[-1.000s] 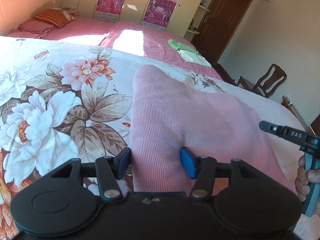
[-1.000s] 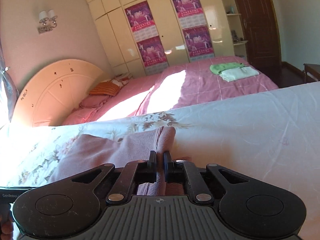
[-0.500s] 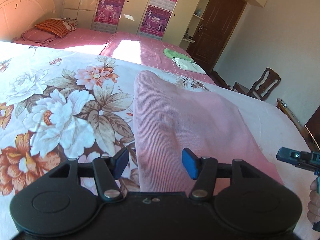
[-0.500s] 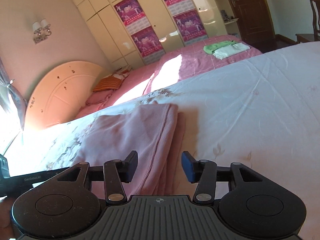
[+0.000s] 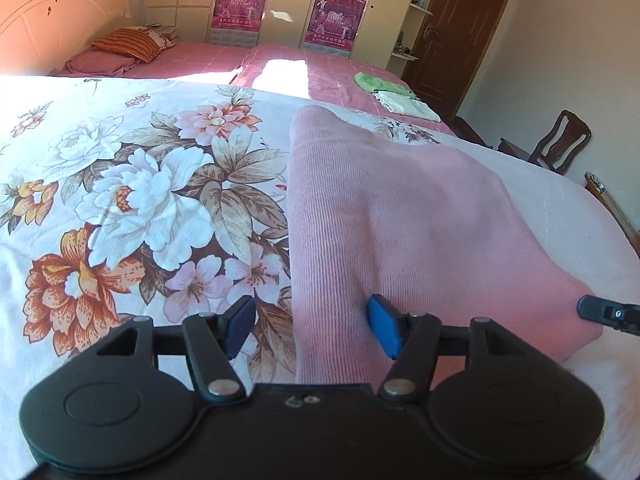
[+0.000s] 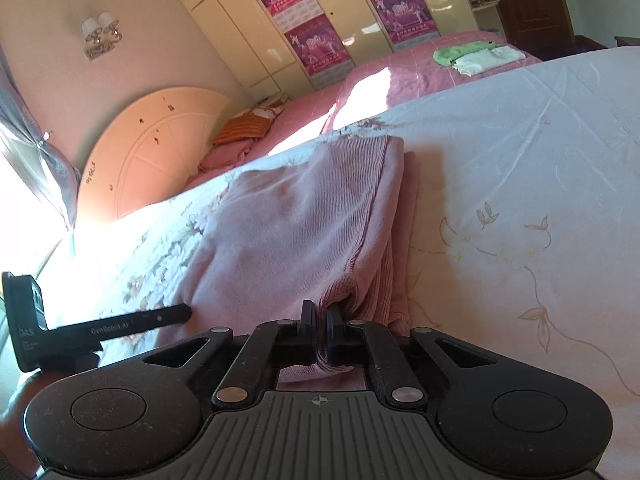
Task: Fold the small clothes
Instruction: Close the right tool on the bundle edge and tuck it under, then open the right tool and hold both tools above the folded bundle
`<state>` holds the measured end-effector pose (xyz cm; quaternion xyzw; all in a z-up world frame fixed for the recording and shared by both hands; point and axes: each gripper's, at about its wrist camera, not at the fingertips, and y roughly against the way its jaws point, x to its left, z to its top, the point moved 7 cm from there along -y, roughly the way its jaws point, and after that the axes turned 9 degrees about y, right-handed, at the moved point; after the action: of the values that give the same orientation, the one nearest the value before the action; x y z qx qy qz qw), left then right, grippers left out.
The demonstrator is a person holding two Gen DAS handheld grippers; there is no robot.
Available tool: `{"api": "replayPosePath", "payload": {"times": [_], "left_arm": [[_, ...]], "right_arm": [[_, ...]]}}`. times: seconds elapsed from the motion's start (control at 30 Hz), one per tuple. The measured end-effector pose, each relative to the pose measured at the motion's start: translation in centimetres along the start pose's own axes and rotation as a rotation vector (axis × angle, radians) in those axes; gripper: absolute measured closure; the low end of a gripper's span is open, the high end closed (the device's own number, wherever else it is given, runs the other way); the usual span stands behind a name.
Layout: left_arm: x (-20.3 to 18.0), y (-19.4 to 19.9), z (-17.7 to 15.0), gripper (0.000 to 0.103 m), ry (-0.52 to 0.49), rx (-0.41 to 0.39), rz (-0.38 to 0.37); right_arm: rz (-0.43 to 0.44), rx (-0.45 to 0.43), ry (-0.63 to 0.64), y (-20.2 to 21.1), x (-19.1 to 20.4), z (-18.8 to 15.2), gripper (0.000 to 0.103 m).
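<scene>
On the near bed, over a floral sheet (image 5: pixel 132 200), lies the pink ribbed garment (image 5: pixel 392 216), folded flat with one long straight edge running away toward the far side. In the right wrist view, folded layers show along its right-hand side (image 6: pixel 400 216).

Left hand-held gripper (image 5: pixel 312 326): jaws stand apart and have just been opening a little further. Blue pads (image 5: pixel 384 330) sit over the near end of the garment; the left pad is over the flower print beside the cloth edge, the right pad over the pink cloth. Neither pad presses cloth. Nothing held.

Right hand-held gripper (image 6: pixel 320 320): jaws drawn together, having opened and then closed again just now. A bunched pinch of the garment's near hem is caught between the pads; cloth puckers into the clamp. In the left wrist view its dark tip (image 5: pixel 608 314) shows at the garment's near right corner.

The left gripper's finger appears in the right wrist view (image 6: pixel 120 326), resting low by the garment's near left side.

Beyond: a second bed with a pink cover (image 5: pixel 320 76), carrying a green cloth (image 5: pixel 374 82) and a white folded cloth (image 5: pixel 408 106) side by side, touching. Striped pillow (image 5: pixel 128 40) near the headboard (image 5: pixel 52 20). Wooden chair (image 5: pixel 560 144) by the right wall.
</scene>
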<state>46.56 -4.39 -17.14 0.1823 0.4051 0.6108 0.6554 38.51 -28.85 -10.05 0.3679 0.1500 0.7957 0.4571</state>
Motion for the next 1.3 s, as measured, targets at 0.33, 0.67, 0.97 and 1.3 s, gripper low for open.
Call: {"api": "replayPosePath", "payload": {"times": [0.33, 0.67, 0.97, 1.3], "left_arm": [[1.0, -0.1, -1.0, 0.035, 0.010, 0.023, 0.000], [-4.0, 3.1, 1.4, 0.052, -0.083, -0.073, -0.136], [-4.9, 1.9, 0.4, 0.029, -0.170, -0.056, -0.134], [-4.4, -4.4, 8.1, 0.046, -0.171, -0.089, 0.027]], "right_arm": [[-0.111, 0.083, 0.116, -2.5, -0.8, -4.1, 0.100], [-0.172, -0.033, 0.319, -1.2, 3.3, 0.8, 0.099], [-0.192, 0.052, 0.297, -4.2, 1.0, 0.2, 0.100], [-0.233, -0.029, 0.301, -9.8, 0.0, 7.1, 0.100]]}}
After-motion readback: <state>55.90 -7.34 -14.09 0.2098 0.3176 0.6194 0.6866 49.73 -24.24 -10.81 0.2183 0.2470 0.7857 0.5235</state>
